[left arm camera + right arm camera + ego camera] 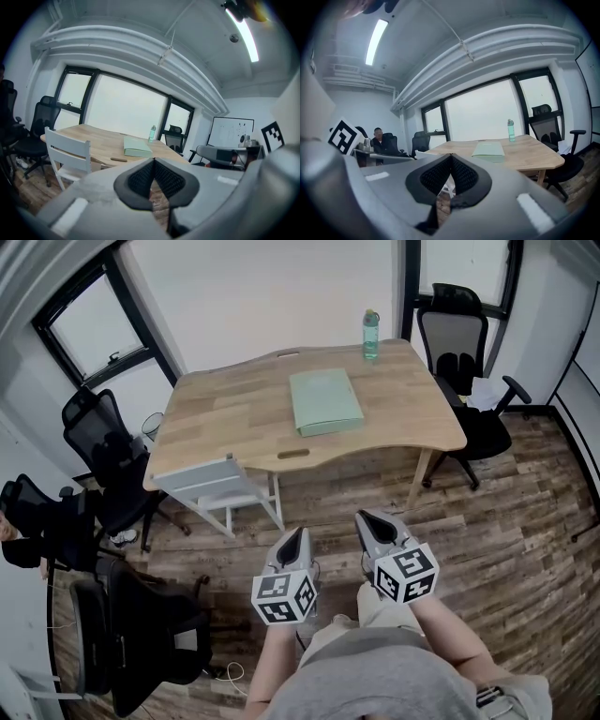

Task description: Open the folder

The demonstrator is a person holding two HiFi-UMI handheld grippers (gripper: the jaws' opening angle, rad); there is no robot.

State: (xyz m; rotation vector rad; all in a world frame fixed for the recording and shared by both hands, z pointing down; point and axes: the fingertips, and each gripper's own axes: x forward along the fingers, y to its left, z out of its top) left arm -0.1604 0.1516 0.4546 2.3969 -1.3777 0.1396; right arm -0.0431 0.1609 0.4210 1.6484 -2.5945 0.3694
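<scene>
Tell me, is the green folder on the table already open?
No, the green folder lies closed and flat on the wooden table, its cover down.

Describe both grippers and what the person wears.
The left gripper and right gripper are grey, tapering shells. Each carries a white cube with black square markers. Their fingers are lined with black ribbed rubber. The person wears a grey top.

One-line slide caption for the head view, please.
Left claw and right claw, both shut and empty, short of the table bearing a closed green folder and a bottle.
</scene>
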